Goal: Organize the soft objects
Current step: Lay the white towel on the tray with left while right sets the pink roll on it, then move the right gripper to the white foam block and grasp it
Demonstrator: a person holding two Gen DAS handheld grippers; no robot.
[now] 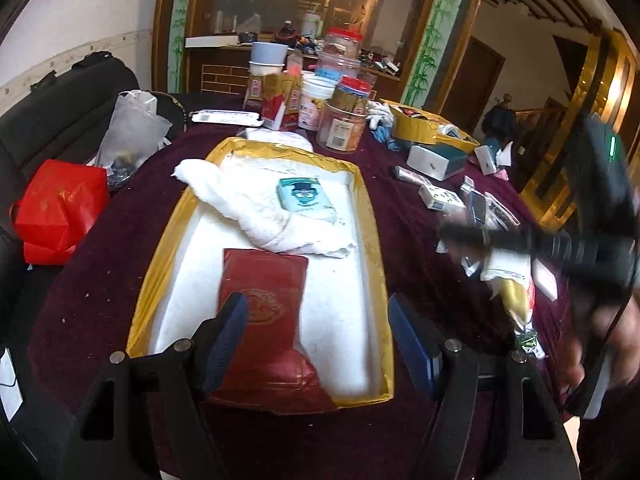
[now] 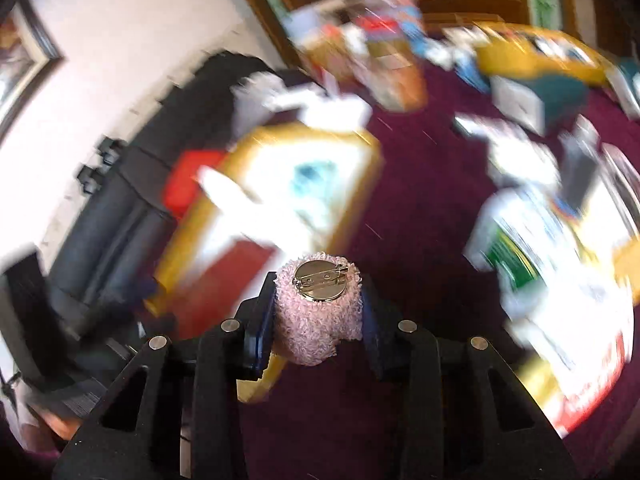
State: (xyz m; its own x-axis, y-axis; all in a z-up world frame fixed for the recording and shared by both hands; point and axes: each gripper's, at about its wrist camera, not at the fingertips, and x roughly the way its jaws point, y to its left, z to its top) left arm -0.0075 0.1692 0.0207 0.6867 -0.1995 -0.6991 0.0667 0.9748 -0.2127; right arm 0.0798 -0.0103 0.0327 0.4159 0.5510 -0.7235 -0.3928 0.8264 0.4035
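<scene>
The right gripper [image 2: 318, 316] pinches a fuzzy pink knitted piece with a round metal pin-back [image 2: 320, 312] between its blue pads, above the maroon velvet tablecloth [image 2: 420, 200]; that view is blurred. The left gripper [image 1: 316, 324] hovers with jaws spread and empty over the near end of a gold-rimmed, white-lined rectangular tray [image 1: 374, 248]. A dark red flat packet [image 1: 266, 300] lies at the tray's near edge. Beyond it, mid-tray, lies a rumpled white towel [image 1: 248, 200], with a small teal tissue pack [image 1: 306, 198] resting on it. Clear plastic jars [image 1: 342, 120] crowd the table's far edge.
</scene>
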